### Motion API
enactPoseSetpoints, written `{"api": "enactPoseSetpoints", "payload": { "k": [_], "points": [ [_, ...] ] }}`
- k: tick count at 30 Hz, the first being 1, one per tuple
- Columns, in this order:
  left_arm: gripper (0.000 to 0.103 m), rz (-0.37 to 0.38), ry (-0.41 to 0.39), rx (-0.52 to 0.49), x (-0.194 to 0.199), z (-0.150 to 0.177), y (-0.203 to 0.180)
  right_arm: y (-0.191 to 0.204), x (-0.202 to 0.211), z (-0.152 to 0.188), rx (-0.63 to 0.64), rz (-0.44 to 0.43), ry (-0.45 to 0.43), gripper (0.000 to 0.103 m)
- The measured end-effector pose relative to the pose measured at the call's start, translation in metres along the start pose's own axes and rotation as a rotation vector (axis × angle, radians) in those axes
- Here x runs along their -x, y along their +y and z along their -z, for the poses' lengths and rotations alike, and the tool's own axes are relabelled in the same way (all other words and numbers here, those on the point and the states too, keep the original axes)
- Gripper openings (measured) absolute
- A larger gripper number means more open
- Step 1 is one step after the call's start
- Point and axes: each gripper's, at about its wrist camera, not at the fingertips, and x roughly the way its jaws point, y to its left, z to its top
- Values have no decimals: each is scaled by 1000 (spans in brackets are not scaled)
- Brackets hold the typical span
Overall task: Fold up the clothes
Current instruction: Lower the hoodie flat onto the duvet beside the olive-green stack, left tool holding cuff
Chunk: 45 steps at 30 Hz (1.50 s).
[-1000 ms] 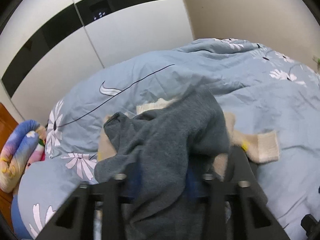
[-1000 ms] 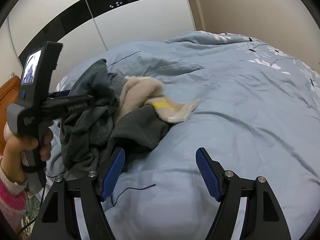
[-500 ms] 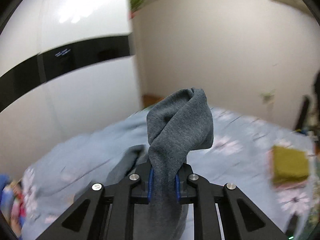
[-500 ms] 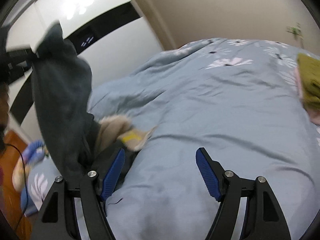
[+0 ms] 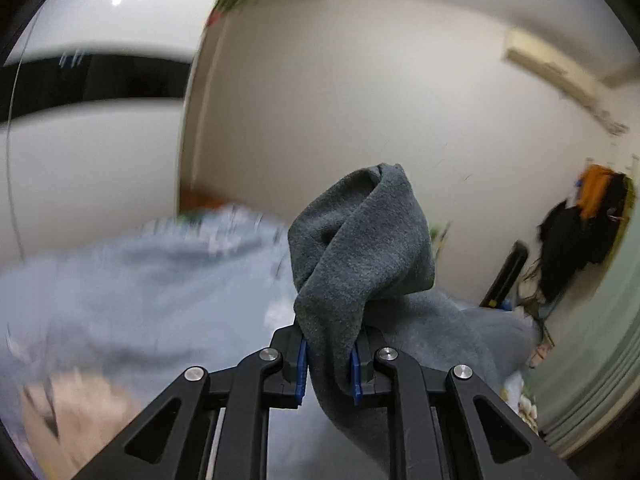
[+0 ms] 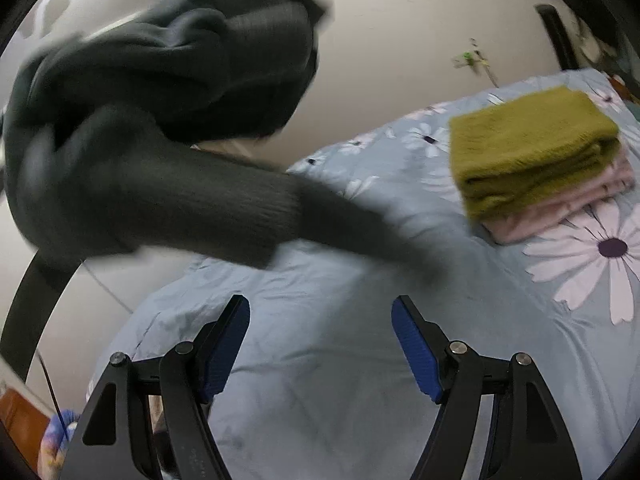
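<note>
My left gripper (image 5: pixel 328 364) is shut on a grey knit garment (image 5: pixel 360 252), a fold of which bunches above the blue pads. In the right wrist view the same grey garment (image 6: pixel 160 120) hangs high at the upper left, blurred, with one sleeve trailing down to the blue floral bedspread (image 6: pixel 340 380). My right gripper (image 6: pixel 320 344) is open and empty, low over the bedspread below the garment.
A stack of folded clothes, an olive-green piece (image 6: pixel 532 144) on a pink one (image 6: pixel 568 208), lies on the bed at the right. A beige garment (image 5: pixel 80 416) lies blurred at the lower left. Dark clothes (image 5: pixel 580 232) hang on the far wall.
My left gripper has lifted the grey garment off the pile and swung it up and to the right. The right gripper has turned right, and the folded stack has come closer.
</note>
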Motion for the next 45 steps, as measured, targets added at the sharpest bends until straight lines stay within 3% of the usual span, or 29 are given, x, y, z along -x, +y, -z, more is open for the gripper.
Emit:
{"api": "enactPoseSetpoints", "payload": {
  "k": [6,8,11,14,17,22,25,27,31,37,43,45],
  "points": [
    [17,-177,249,162,-73,68,82,-19,-20,2,-74,127,96,75],
    [14,-263,283,172,-86,88,100,-22,-23,2,-79,147,114,75],
    [14,-323,255,162,-74,93,117,-20,-26,1,-67,150,120,75],
    [14,-326,274,193,-66,103,134,-17,-24,6,-45,106,136,75],
    [14,-313,299,163,-60,120,143,-8,-33,12,-29,35,186,75],
    [17,-204,380,-56,-71,150,76,-13,-36,12,-40,58,175,75],
    [36,-121,411,-194,-82,173,19,-28,-31,5,-82,107,147,75],
    [61,-82,410,-259,-87,188,-16,-40,-26,0,-114,137,128,75],
    [65,-30,409,-404,-98,215,-75,-56,-15,-8,-143,172,88,75],
    [70,-32,451,-540,-118,248,-120,-70,-14,-11,-189,157,84,75],
    [74,-116,422,-639,-127,262,-139,-79,-17,-9,-220,133,97,75],
    [74,-167,419,-614,-134,258,-132,-79,-18,-8,-222,127,105,75]
  ]
}}
